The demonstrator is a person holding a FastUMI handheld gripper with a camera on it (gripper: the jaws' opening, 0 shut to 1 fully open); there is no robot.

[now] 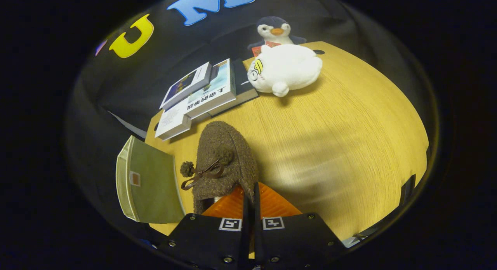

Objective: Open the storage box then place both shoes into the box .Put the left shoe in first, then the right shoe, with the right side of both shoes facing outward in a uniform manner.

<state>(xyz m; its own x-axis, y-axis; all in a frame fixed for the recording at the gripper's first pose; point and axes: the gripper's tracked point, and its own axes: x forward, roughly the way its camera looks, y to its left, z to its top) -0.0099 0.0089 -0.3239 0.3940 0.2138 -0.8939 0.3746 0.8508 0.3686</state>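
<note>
A brown woolly shoe (223,157) with two pom-poms and a ribbon bow hangs just ahead of my fingers, toe pointing away, over the wooden table (341,146). My gripper (250,189) is shut on the shoe's rim, its orange fingers (271,204) nearly touching with the thin edge pinched between them. The olive-green fabric storage box (151,184) stands left of the shoe at the table's left edge, its flat side with a small orange tag facing me. I cannot tell whether the box is open.
A stack of books (202,93) lies beyond the shoe at the table's far left. A white plush animal (287,68) lies at the far side, with a penguin toy (275,31) behind it. Bare wood stretches to the right of the fingers.
</note>
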